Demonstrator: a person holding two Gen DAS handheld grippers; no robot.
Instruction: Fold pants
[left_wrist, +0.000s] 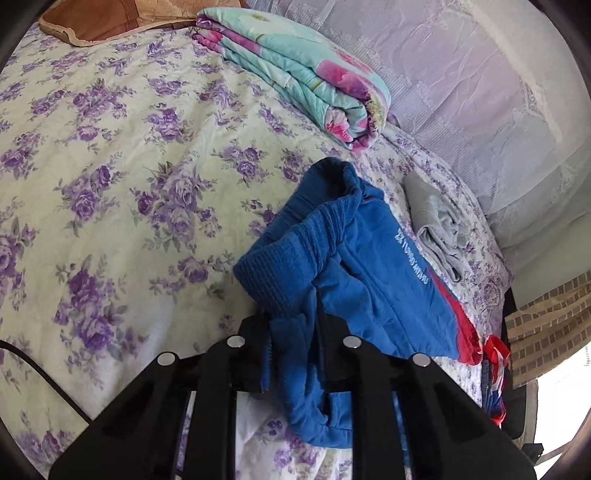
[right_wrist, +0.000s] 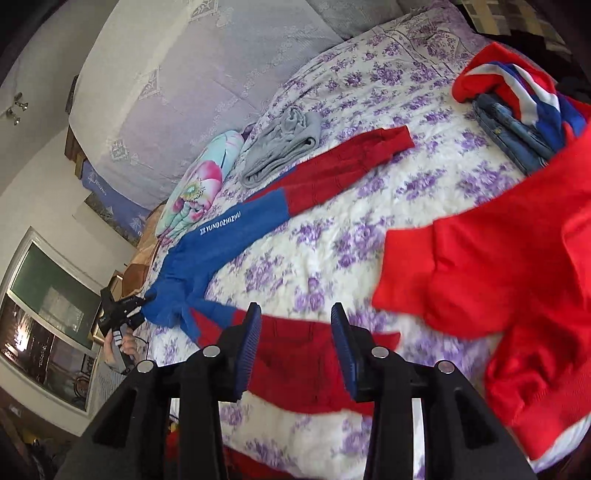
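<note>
The blue and red pants lie stretched across the floral bed, waist at the left, one red leg reaching far right. My left gripper is shut on the blue ribbed waistband and lifts it off the bed; it also shows in the right wrist view. My right gripper is open, its blue pads either side of the other red leg, which lies just below them.
A folded floral quilt and a grey folded garment lie beyond the pants. A red garment and a pile with jeans lie at the right. A brown pillow lies far left.
</note>
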